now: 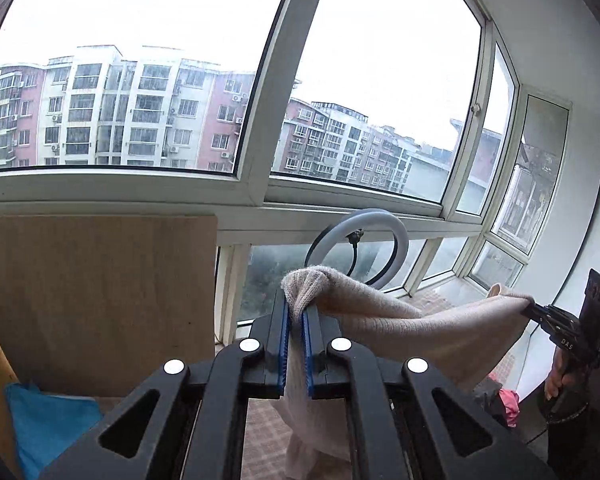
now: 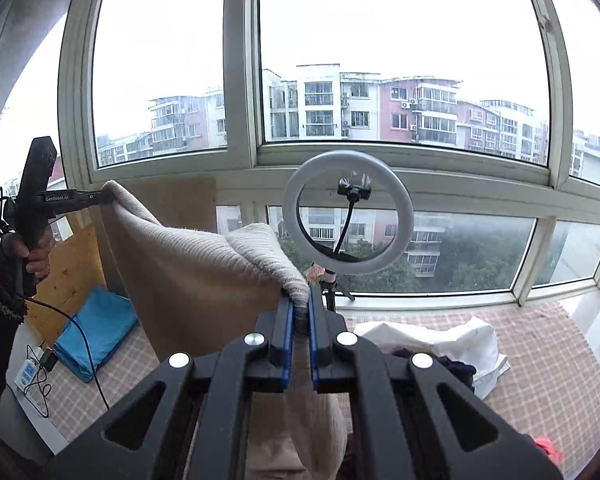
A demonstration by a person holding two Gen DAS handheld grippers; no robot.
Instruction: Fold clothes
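A beige ribbed knit garment (image 1: 400, 328) hangs in the air, stretched between both grippers. My left gripper (image 1: 296, 312) is shut on one top corner of it; the cloth drapes down past the fingers. In the right wrist view the same garment (image 2: 204, 268) spans from my right gripper (image 2: 300, 308), shut on its near corner, to the left gripper (image 2: 104, 197) at far left. The right gripper also shows at the right edge of the left wrist view (image 1: 534, 308), pinching the other corner.
A ring light (image 2: 348, 212) on a stand is in front of the window. A wooden board (image 1: 96, 300) leans at left, with a folded blue cloth (image 2: 96, 332) on the checkered surface. A white bag with dark clothes (image 2: 448, 344) lies at right. A power strip (image 2: 26, 372) is at left.
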